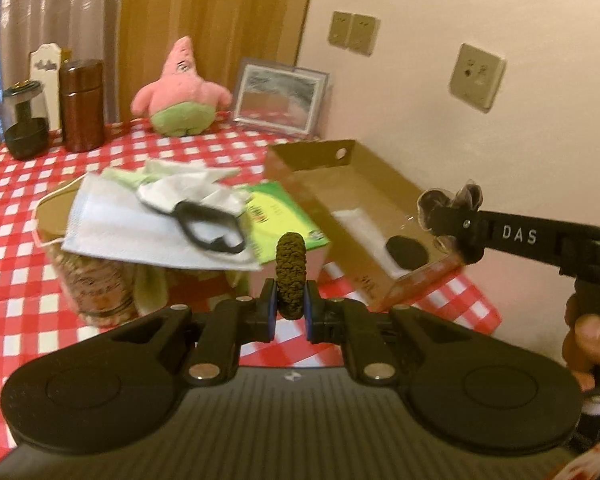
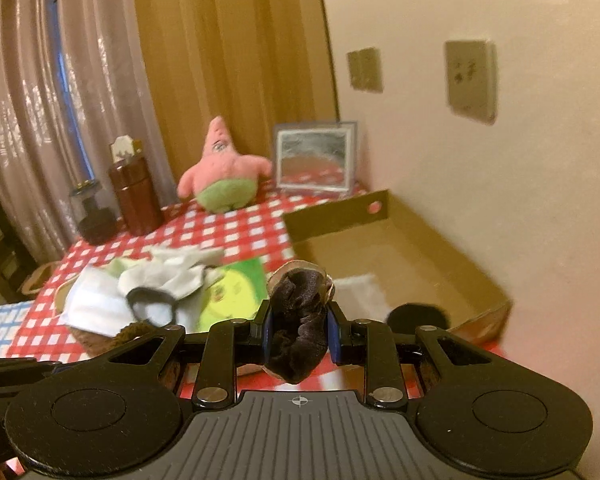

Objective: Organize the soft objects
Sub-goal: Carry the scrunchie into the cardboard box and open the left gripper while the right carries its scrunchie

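Note:
My left gripper (image 1: 291, 314) is shut on an olive-brown fuzzy scrunchie (image 1: 291, 268) that stands upright between its blue pads. It hovers over the checked table, just in front of a wicker basket (image 1: 96, 280). My right gripper (image 2: 299, 336) is shut on a dark brown velvet scrunchie (image 2: 300, 320). In the left wrist view the right gripper (image 1: 446, 216) hangs over the near corner of an open cardboard box (image 1: 340, 176). Inside the box (image 2: 412, 248) lie a white pad (image 2: 358, 290) and a black round item (image 2: 418, 316).
A white face mask (image 1: 120, 224), a pale cloth with a black loop (image 1: 204, 216) and a green packet (image 1: 276, 216) are piled on the basket. At the back stand a pink star plush (image 1: 180, 92), a brown canister (image 1: 82, 104), a dark jar (image 1: 24, 124) and a framed picture (image 1: 280, 98). A wall runs along the right.

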{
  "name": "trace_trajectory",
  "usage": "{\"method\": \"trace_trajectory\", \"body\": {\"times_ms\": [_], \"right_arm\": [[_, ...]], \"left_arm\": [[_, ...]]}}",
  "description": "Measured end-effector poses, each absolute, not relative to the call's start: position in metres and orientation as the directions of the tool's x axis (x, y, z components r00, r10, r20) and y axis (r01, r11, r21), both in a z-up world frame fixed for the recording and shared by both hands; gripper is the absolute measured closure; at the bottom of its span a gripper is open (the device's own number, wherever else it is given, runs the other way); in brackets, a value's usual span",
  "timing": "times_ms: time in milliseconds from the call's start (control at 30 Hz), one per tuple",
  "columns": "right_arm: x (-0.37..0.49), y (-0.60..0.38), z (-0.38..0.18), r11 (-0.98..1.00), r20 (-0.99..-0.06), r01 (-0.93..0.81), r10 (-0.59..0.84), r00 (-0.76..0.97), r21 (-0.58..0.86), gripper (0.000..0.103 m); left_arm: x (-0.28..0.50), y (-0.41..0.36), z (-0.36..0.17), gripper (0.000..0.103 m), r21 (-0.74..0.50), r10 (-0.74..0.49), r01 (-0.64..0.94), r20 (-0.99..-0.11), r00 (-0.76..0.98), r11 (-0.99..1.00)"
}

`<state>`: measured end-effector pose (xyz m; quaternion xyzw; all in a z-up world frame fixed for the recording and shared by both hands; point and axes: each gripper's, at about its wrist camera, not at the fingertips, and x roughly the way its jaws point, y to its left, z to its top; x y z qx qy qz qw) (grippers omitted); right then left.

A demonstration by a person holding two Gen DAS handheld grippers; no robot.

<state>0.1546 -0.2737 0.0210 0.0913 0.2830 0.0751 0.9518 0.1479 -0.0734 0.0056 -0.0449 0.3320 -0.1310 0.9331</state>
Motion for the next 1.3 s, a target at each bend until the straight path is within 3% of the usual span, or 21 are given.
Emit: {"method": "trace_trajectory", "body": {"times_ms": [500,1100,1200,1300], "right_arm": [[0.196,-0.358,0.041,0.985,-0.517,-0.028,0.115,0.848,0.172,0.076],[0.262,-0.391,-0.019,0.988,-0.599,-0.035,0.121,0.792,0.153,0.076],[0.268,-0.393,-0.025,0.987,-0.607,-0.032,0.121,0.785,0.155,0.076],[0.272,-0.395,-0.030,0.988,-0.614,-0.032,0.120,0.780,0.153,0.076]], "left_arm": [[0.192,-0.137,0.047,0.092,-0.197,-0.404,0.357,-0.548,0.732,0.913],[0.294,-0.211,-0.007,0.091,-0.194,-0.441,0.420,-0.629,0.641,0.887],[0.306,-0.214,-0.012,0.082,-0.186,-0.433,0.415,-0.625,0.650,0.891],[0.311,-0.213,-0.011,0.080,-0.179,-0.435,0.423,-0.621,0.652,0.888]]}}
